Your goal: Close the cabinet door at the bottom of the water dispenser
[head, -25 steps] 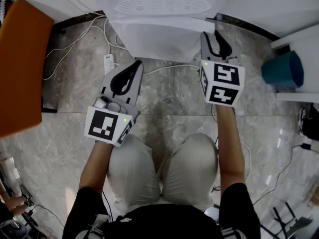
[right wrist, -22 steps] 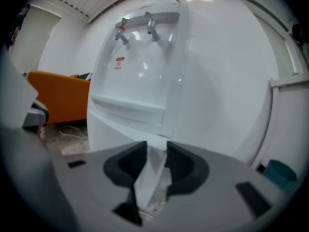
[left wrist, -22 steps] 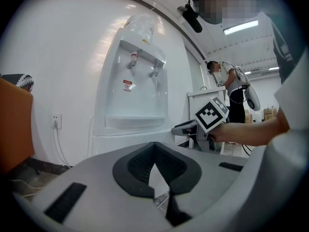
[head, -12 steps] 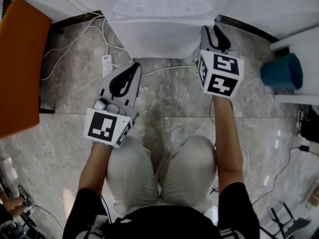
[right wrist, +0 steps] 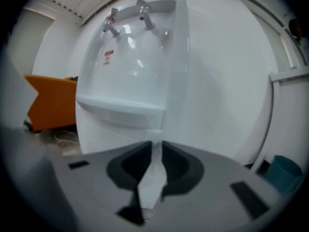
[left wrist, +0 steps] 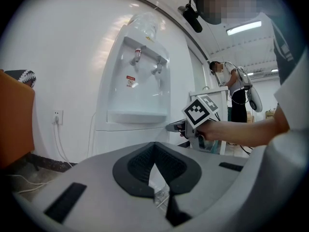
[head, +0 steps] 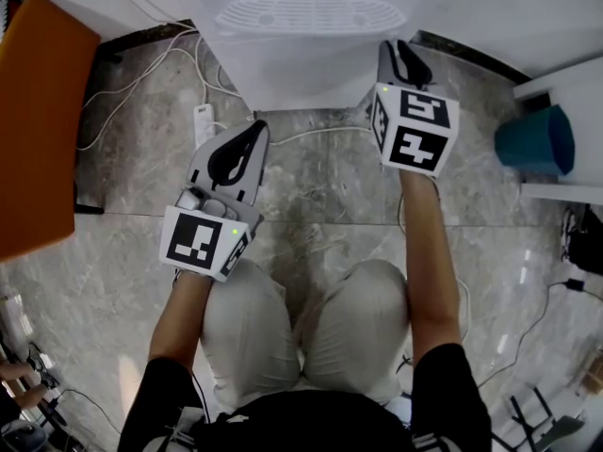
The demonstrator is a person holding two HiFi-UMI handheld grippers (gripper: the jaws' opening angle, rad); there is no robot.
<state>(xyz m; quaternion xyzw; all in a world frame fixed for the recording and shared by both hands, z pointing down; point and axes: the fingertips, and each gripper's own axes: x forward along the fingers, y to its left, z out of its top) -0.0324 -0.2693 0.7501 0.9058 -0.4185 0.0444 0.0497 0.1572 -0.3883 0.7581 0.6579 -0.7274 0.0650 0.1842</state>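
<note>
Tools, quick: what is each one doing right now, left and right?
Left tool: shut, holding nothing.
Right tool: jaws closing, with a narrow gap between them and nothing gripped.

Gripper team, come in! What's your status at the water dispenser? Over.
Left gripper shut, empty. Right gripper at water dispenser corner, jaws closing, nothing gripped. Cabinet door looks about shut. Floor cable below, not blocking.

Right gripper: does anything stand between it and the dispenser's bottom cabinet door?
Nothing visible does. The right gripper faces the cabinet door below the drip tray, jaws closing with only white panel showing through their gap. Contact cannot be judged.
</note>
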